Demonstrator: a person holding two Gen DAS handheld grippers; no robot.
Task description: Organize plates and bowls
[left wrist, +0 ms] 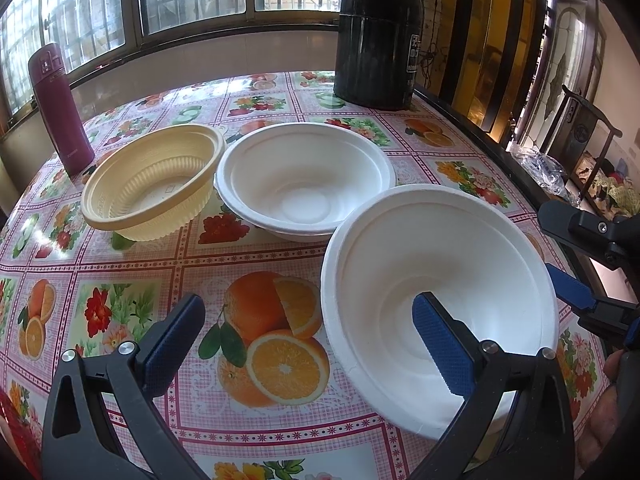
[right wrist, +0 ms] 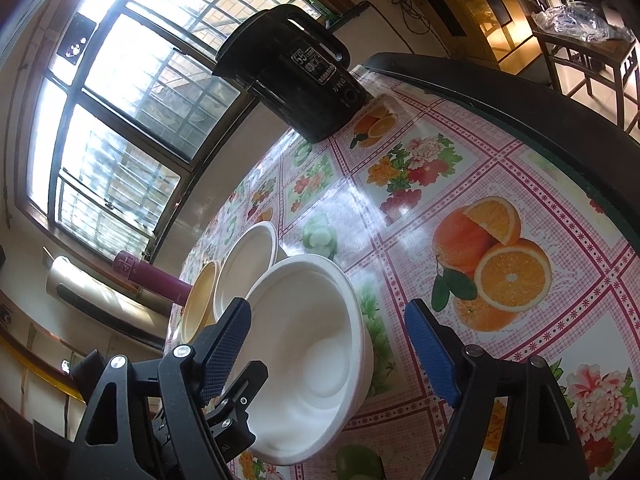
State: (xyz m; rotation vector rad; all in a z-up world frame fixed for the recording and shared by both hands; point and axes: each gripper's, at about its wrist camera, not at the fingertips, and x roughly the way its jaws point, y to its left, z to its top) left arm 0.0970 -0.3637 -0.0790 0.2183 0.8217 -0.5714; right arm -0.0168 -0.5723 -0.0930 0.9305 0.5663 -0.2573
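Three bowls stand on the fruit-patterned tablecloth. The near white bowl sits closest, tilted toward me. A second white bowl stands behind it, and a ribbed yellow bowl to its left. My left gripper is open; its right finger is inside the near bowl, its left finger outside over the cloth, straddling the rim. My right gripper is open and hovers over the same bowl; it also shows in the left wrist view at the bowl's right side.
A black electric kettle stands at the table's far side. A maroon flask stands left of the yellow bowl. The table's dark edge runs along the right, with a wooden chair beyond.
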